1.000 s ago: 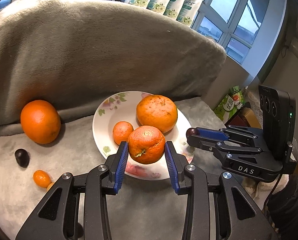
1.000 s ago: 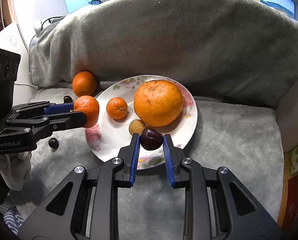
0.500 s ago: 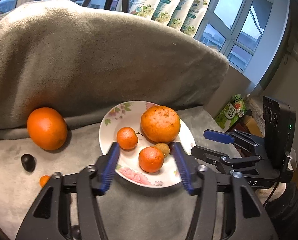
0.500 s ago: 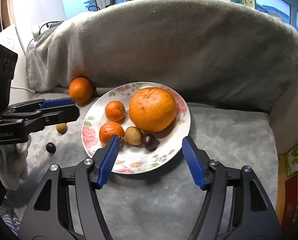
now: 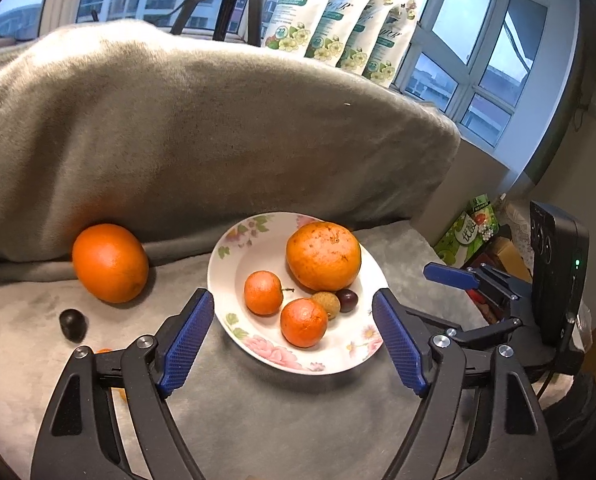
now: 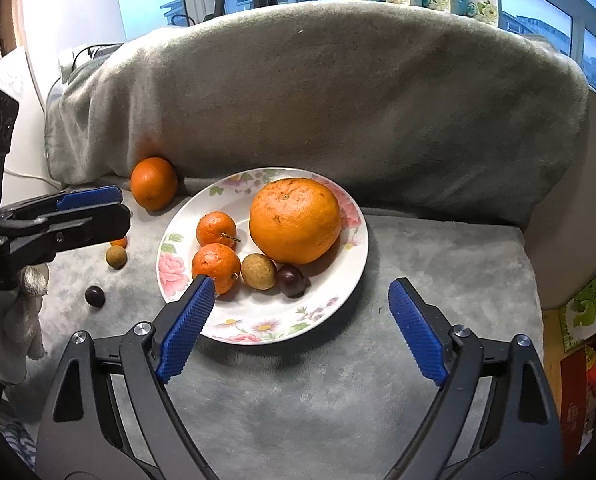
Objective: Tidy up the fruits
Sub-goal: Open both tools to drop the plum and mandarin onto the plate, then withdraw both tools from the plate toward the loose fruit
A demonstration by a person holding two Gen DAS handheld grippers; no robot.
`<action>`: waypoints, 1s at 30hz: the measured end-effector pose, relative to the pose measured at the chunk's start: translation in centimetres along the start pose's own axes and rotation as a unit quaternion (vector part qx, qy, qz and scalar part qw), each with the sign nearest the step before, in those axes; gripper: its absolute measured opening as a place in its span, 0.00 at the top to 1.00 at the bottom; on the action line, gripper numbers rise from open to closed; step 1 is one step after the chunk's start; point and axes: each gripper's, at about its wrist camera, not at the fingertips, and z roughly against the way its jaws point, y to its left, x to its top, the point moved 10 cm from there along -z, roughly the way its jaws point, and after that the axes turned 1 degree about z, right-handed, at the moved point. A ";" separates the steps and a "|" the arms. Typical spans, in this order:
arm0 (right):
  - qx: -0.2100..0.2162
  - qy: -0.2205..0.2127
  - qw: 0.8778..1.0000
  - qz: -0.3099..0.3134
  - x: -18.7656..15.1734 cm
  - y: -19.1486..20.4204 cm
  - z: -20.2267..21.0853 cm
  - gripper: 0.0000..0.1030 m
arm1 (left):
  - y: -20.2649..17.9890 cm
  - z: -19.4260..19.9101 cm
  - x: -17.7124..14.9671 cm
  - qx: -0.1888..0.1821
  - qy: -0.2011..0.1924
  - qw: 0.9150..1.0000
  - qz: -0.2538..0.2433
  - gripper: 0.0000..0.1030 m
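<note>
Nearest, the left gripper [image 5: 294, 338] and right gripper [image 6: 300, 330] are seen with jaws spread wide, just opened, nothing pinched between them. Beyond them, on the grey blanket [image 6: 338, 380], the plate [image 6: 350, 264] is loaded with two mandarins [image 6: 215, 263], a longan [image 6: 258, 271], a dark plum [image 6: 292, 281] and a big orange [image 6: 295, 226]. Left of it, a second plum [image 6: 95, 295], longan [image 6: 116, 257] and orange [image 6: 154, 183] are left on the blanket.
</note>
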 end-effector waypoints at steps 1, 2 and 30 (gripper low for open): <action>-0.001 -0.001 1.000 -0.001 0.0 0.0 0.1 0.12 | 0.0 0.1 0.0 0.001 -0.001 1.000 -0.001 0.21; -0.001 -0.002 1.000 -0.002 0.1 0.0 0.2 0.12 | -0.1 0.3 0.0 0.001 -0.003 1.000 -0.003 0.21; 0.018 -0.018 1.000 -0.002 1.7 3.2 2.8 0.12 | 1.2 7.9 -1.2 0.045 -0.065 0.997 -0.022 0.21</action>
